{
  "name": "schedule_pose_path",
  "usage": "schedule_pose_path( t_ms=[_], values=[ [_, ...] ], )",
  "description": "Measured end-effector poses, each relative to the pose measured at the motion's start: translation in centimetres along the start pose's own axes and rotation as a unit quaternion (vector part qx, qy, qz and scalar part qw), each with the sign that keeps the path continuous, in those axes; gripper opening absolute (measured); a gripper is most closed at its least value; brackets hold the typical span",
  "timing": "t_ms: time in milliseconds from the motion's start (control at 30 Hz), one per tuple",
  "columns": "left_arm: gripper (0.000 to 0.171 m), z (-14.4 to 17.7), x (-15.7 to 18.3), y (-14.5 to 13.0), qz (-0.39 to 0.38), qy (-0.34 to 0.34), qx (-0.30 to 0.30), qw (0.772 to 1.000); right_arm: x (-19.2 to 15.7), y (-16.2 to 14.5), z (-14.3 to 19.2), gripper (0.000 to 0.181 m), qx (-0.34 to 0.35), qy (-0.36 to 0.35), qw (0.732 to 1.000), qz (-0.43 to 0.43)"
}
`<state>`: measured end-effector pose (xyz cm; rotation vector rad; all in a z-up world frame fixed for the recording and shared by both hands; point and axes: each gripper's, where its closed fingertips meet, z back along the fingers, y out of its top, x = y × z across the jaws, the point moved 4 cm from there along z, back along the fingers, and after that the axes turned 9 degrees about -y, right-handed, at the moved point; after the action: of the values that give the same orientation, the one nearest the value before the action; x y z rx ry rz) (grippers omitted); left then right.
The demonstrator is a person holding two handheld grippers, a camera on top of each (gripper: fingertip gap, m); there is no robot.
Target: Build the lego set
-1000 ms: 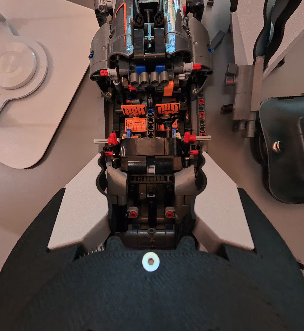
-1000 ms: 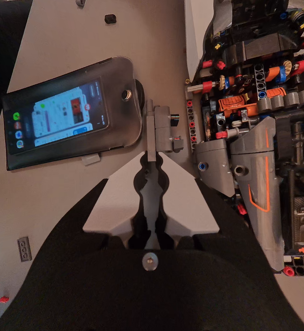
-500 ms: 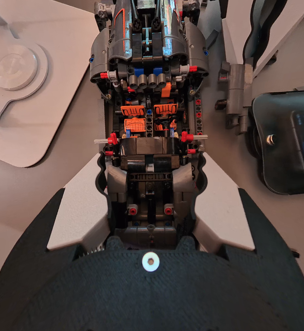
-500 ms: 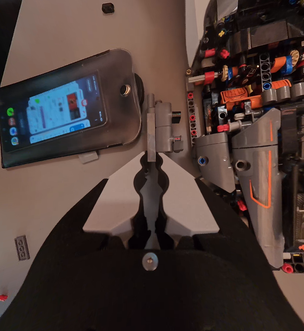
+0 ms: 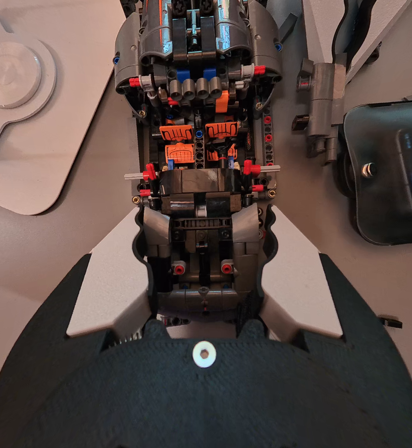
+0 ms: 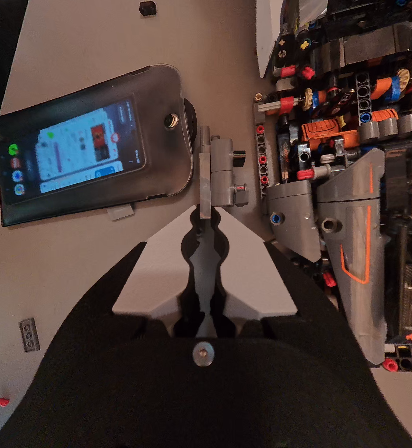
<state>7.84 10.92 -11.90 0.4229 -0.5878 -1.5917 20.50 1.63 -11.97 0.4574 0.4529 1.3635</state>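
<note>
Lego car [image 5: 201,150] sits on the tan table [image 5: 83,242], its narrow end clamped between the left gripper [image 5: 203,232] fingers. Right gripper [image 6: 206,213] pinches a grey lego subassembly [image 6: 220,169] just beside the car, apparently touching the table. Phone [image 6: 78,150] lies left of it.

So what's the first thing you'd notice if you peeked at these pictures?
The big grey, black and orange lego car fills the middle of the left wrist view, its near end clamped in the left gripper. Beside it, the right gripper pinches a small grey lego piece. A lit phone lies on the table next to that.
</note>
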Motion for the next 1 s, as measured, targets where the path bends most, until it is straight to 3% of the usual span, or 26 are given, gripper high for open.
schedule_pose_path(
  t_ms=[1000],
  values=[
    [0.090,0.49,-0.82,-0.02,0.022,0.005,0.026,0.999,0.01,-0.04,-0.02,0.005,-0.003,-0.001,1.000,0.007]
  ],
)
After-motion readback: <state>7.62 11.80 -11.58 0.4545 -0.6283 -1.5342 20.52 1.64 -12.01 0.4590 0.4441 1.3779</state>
